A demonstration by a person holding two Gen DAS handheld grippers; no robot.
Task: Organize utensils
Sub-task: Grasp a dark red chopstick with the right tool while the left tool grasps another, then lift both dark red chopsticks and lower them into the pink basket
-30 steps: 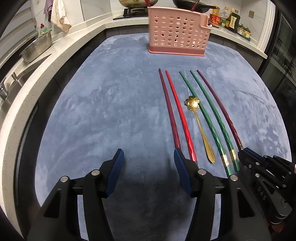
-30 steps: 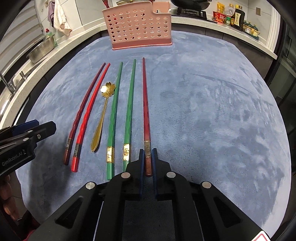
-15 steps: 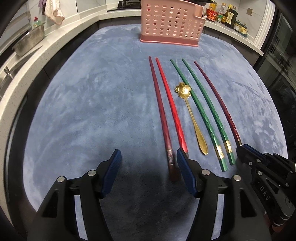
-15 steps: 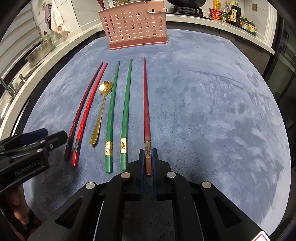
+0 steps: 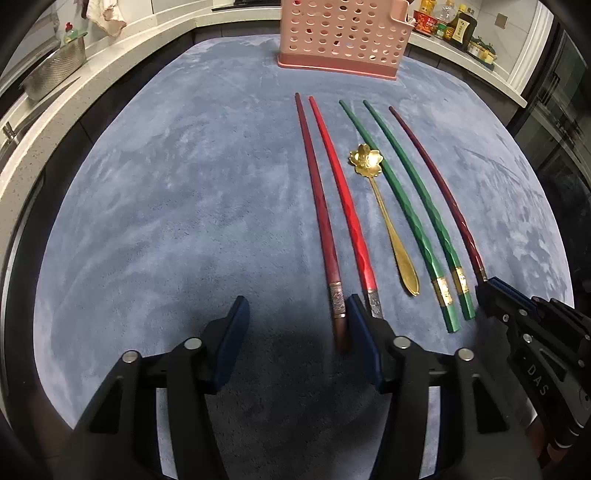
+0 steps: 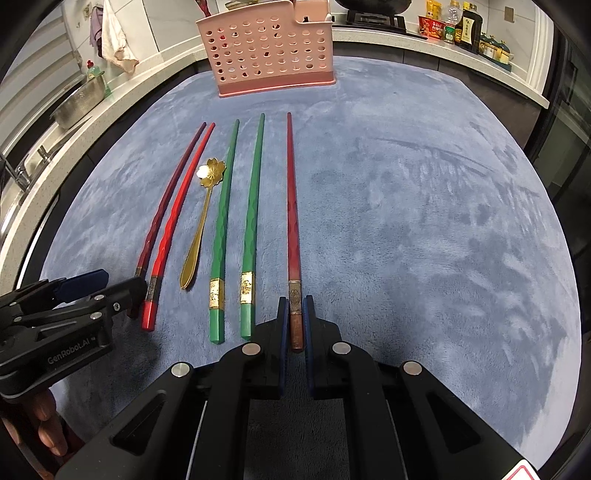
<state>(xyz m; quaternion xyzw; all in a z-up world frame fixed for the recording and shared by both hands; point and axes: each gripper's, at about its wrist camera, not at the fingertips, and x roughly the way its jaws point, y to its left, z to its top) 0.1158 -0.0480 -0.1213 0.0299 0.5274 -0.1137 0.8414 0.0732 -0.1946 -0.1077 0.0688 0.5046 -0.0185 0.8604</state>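
Observation:
Several chopsticks and a gold flower spoon point(image 5: 391, 225) lie side by side on the blue mat point(image 5: 184, 184). My left gripper point(image 5: 297, 321) hovers over their near ends, its jaws closing. The dark red chopstick point(image 5: 325, 236) ends between its fingers, close beside the right finger point(image 5: 360, 321); the left pad stands well off it. The bright red chopstick point(image 5: 347, 199) runs behind that right finger. Two green chopsticks point(image 6: 221, 229) lie right of the spoon. My right gripper point(image 6: 295, 314) is shut on the near end of the rightmost red chopstick point(image 6: 293, 221), which rests on the mat.
A pink perforated utensil basket point(image 6: 269, 48) stands at the far edge of the mat. A white counter point(image 5: 110, 66) with a metal colander point(image 5: 55, 70) curves along the left. Bottles point(image 6: 465, 26) stand at the back right. Open mat lies to the right.
My left gripper has drawn back toward the chopsticks' near ends, so the dark red one's end now shows between its fingers, and its jaws have narrowed. The right gripper has kept still.

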